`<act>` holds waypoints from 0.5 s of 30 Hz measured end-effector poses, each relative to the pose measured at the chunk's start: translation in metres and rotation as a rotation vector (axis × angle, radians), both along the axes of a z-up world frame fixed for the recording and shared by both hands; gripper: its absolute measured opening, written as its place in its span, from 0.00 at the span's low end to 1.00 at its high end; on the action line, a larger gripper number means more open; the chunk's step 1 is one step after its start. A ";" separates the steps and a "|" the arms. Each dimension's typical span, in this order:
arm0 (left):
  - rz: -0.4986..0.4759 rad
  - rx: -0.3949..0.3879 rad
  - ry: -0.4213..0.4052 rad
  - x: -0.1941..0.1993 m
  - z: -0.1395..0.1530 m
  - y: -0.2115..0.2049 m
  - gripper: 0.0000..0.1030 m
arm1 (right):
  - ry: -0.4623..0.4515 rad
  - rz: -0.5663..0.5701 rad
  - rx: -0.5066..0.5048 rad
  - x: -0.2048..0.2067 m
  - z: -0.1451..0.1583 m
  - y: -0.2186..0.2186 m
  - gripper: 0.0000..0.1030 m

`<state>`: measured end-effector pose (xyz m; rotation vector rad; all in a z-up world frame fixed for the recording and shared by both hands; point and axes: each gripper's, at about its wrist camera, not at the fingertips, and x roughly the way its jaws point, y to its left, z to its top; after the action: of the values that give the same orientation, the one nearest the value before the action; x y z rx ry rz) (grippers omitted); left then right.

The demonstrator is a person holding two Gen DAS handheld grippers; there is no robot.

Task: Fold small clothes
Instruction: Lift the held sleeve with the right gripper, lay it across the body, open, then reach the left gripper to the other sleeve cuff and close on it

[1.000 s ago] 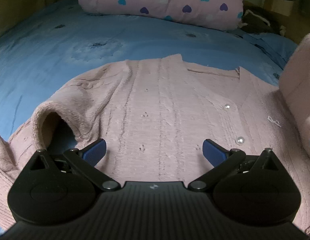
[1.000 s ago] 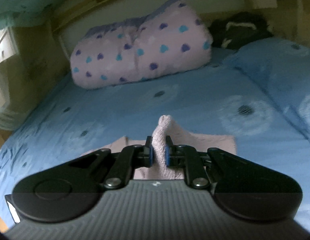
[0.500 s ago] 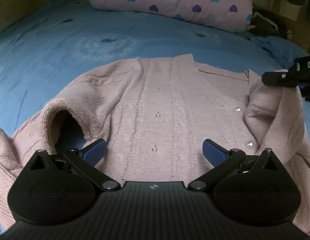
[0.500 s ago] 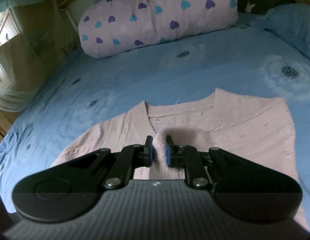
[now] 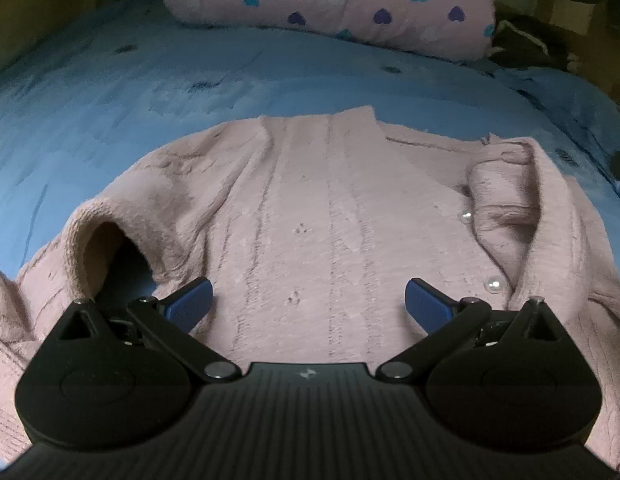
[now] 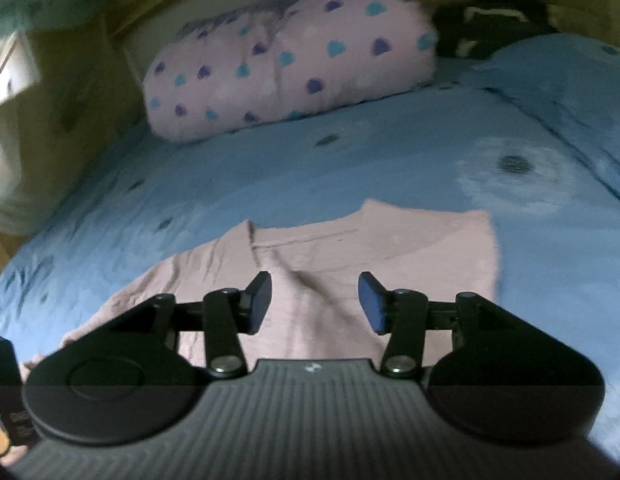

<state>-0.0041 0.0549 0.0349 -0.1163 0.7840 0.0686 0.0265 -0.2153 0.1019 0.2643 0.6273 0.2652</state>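
Cardigan [image 5: 330,240] lies flat, pink knit, centre of frame on the blue bed [image 5: 149,100]; right sleeve [image 5: 522,216] is laid over the front at frame right, beside two pearl buttons [image 5: 493,283]; left sleeve [image 5: 105,248] not folded, its cuff gaping at lower left.

Left gripper [image 5: 307,300] hovers low over the hem, jaws wide apart, nothing between them; right gripper [image 6: 314,302] has jaws opening, pads clear of the knit, only a soft ridge of fabric below the gap.

Risks, as I read it:
- knit is fuzzy; a pad could snag on release and drag the sleeve back off the front
- folded sleeve sits bunched, not flat; the next fold may trap a lump
- buttons near the fold edge; a pinch there could slip
- soft bed gives under pressure; pressing down may wrinkle the body

Heart-print pillow [image 5: 330,4] at top, well apart.
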 end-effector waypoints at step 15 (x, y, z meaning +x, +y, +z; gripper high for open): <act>-0.168 -0.048 -0.071 -0.018 0.036 -0.066 1.00 | 0.092 -0.207 -0.027 0.001 -0.050 -0.078 0.52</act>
<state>-0.0218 -0.0109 0.0712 -0.0973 0.7220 -0.1128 0.0275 -0.2936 0.0519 0.3145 0.6883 0.0454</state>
